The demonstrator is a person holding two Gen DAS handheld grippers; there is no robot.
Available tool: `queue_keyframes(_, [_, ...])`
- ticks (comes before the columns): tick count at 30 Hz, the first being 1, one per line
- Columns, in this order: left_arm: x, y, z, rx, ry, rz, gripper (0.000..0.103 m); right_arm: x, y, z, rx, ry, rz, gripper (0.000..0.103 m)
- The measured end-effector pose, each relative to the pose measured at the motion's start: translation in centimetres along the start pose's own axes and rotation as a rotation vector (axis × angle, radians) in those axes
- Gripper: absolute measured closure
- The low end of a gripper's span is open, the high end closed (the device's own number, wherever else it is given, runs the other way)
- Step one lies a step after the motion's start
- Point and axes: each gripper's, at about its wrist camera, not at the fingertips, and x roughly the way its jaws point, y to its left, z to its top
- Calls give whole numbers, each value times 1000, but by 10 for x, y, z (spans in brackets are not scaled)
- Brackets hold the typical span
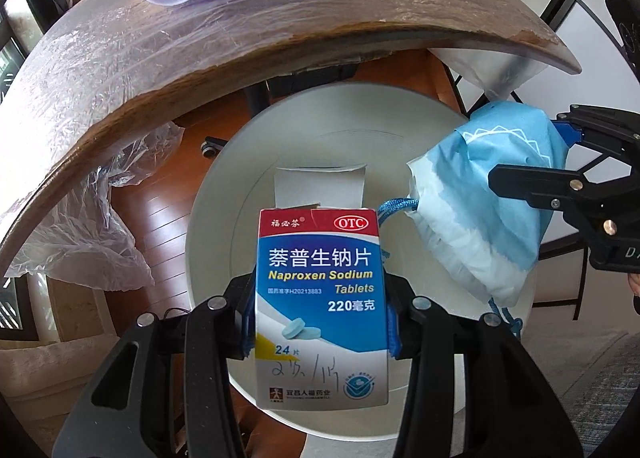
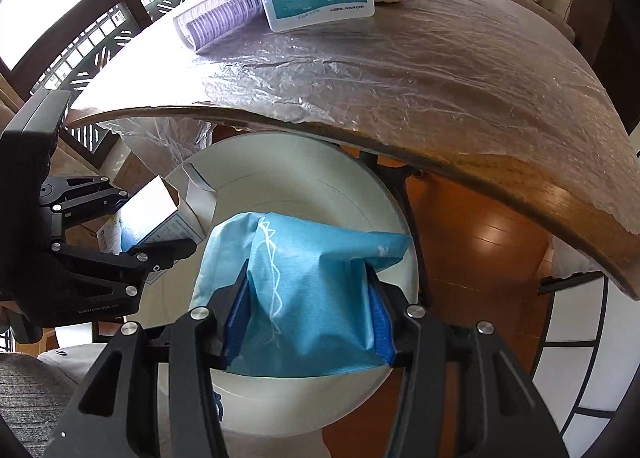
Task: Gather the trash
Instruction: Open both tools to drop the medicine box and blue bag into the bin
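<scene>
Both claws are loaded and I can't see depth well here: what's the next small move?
Probably open both claws and let go. The left claw holds the medicine box and the right claw the blue pouch, both apparently above the white bin below the table edge, so they should drop in.

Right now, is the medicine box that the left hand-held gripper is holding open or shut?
Open. The medicine box has its white top flap standing up, seen from both wrists, above the white bin.

Both wrist cameras are looking down along their fingers, close above the white bin [image 1: 224, 194] [image 2: 304, 162]; beyond the fingertips, both are sharing the table edge [image 1: 160, 98] [image 2: 440, 162].
</scene>
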Motion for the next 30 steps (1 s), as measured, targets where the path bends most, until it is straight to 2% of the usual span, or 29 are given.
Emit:
queue_keyframes(8, [1, -3, 2, -2, 21, 20, 56, 9, -1, -1, -13, 13, -8, 53])
queue_keyframes(9, [0, -3, 2, -31, 0, 12, 56, 10, 1, -2, -14, 14, -10, 53])
queue_keyframes(12, [3, 0, 1, -28, 7, 14, 56, 13, 6, -3, -14, 22, -15, 53])
queue_keyframes(27, [11, -11, 3, 16, 36, 40, 56, 33, 11, -2, -16, 62, -18, 53])
queue_keyframes(30, [7, -13, 3, 38, 7, 50, 53, 36, 12, -2, -14, 69, -5, 48])
